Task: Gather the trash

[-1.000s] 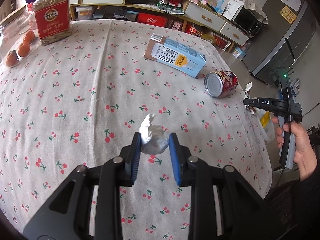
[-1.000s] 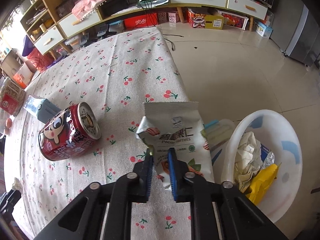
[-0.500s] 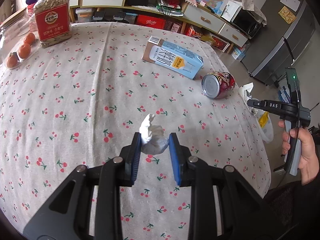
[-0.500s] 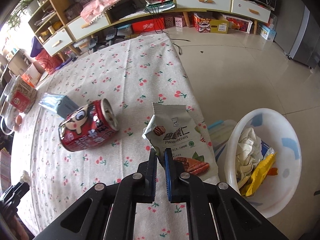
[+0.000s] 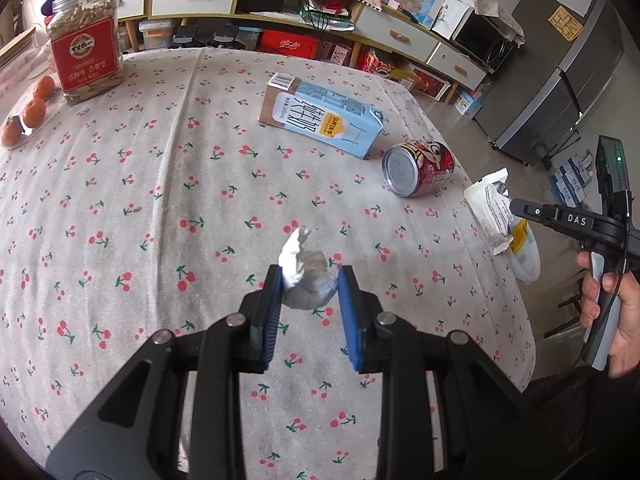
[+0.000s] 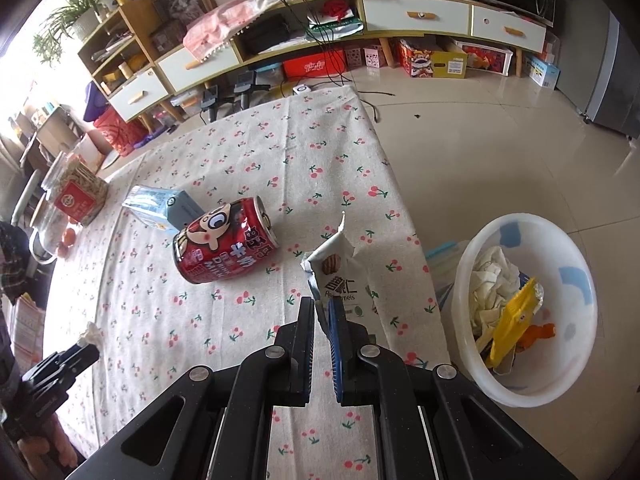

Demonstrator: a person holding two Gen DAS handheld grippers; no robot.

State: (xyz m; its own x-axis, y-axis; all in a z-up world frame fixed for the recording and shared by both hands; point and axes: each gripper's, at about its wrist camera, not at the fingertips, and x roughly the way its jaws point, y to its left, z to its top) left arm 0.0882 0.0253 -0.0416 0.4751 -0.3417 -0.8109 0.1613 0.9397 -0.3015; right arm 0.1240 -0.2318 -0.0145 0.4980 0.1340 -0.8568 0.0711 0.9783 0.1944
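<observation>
Right wrist: red can (image 6: 222, 242) beside claw-held snack packet (image 6: 335, 276).

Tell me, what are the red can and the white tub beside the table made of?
Red can: looks like thin metal, with a shiny silver end and glossy printed wall. White tub: probably plastic, smooth, slightly see-through at the rim.

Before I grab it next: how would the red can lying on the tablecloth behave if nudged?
The red can lies on its side, so it would probably roll, perhaps towards the table edge. Its top looks opened, so it is likely light. The smooth metal may slip between pads.
</observation>
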